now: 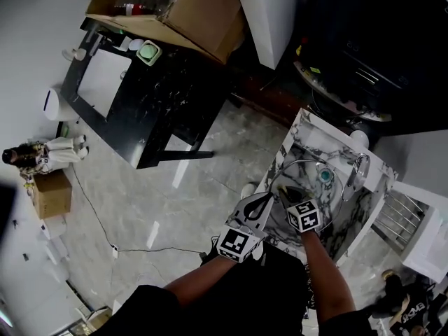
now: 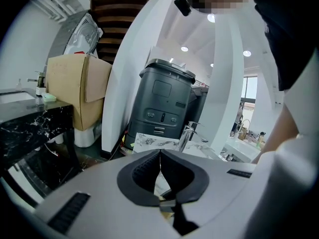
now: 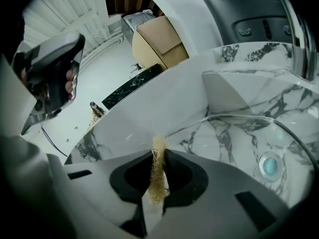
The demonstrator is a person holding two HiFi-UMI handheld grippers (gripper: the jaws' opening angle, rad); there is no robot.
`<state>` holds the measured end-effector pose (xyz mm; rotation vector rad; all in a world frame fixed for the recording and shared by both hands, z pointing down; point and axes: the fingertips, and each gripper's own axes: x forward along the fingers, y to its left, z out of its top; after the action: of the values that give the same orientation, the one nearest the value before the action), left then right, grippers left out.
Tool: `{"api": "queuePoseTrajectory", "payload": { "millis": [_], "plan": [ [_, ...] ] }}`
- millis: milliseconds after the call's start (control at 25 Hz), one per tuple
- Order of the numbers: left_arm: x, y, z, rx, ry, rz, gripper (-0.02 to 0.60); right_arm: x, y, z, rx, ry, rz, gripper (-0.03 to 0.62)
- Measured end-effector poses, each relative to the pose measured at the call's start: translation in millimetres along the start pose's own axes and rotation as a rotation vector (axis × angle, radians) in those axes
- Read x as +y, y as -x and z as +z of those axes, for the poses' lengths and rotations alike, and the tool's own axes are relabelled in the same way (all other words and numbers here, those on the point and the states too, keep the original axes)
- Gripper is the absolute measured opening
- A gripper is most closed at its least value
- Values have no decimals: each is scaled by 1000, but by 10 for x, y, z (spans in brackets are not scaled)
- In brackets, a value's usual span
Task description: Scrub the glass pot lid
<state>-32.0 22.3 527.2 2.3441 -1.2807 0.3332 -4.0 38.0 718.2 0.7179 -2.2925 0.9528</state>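
Note:
The glass pot lid (image 1: 302, 179) lies in the marble sink (image 1: 302, 128), its clear rim (image 3: 239, 116) arching across the basin and its teal knob (image 3: 269, 166) facing up. My right gripper (image 3: 158, 151) is shut on a thin tan scrub pad (image 3: 157, 176) and hovers by the lid's near rim; the head view shows that gripper (image 1: 281, 187) over the sink's front left part. My left gripper (image 2: 160, 152) is shut with nothing between its pads, held in the air left of the sink (image 1: 268, 199) and pointing away from the lid.
A chrome faucet (image 1: 358, 168) stands at the sink's far side. A dark grey bin (image 2: 164, 108) stands behind the counter. A black marble table (image 1: 147, 96) with a cardboard box (image 1: 175, 5) is across the floor. A white rack (image 1: 402, 219) sits right of the sink.

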Motion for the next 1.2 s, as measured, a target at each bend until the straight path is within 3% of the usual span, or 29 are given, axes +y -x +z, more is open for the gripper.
{"api": "queuePoseTrajectory", "payload": {
  "millis": [760, 1200],
  "plan": [
    [-19, -52, -50, 28, 2, -38, 17, -284, -35, 15, -6, 34, -42, 57],
    [-97, -69, -93, 36, 2, -51, 17, -518, 53, 74, -41, 21, -114, 57]
  ]
}}
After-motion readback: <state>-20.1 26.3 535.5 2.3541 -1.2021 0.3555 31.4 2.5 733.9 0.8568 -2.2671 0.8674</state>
